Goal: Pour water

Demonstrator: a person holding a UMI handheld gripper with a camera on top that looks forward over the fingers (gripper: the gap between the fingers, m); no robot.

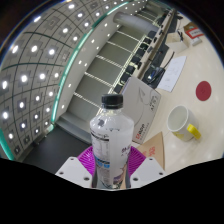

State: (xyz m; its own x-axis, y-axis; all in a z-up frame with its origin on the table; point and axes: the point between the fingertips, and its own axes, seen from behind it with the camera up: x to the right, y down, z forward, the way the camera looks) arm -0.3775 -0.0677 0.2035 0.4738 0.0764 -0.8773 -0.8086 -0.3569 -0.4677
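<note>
- Gripper [110, 172] pinches a clear water bottle [110, 135] (black cap on), seemingly lifted.
- Yellow mug [181, 122] sits right, on the white table [195, 60].

A long white table [182, 85] fills one side of the room. Its top is bright and smooth. Far back on the table sits a small box [194, 35] with some red on it, and a round dark red spot [205, 90] lies nearer. Beside the table the floor [60, 140] is dark. A row of grey steps or slats [112, 60] runs beside the table (hard to say which). A big dark curved wall [35, 70] is dotted with many small white lights.
</note>
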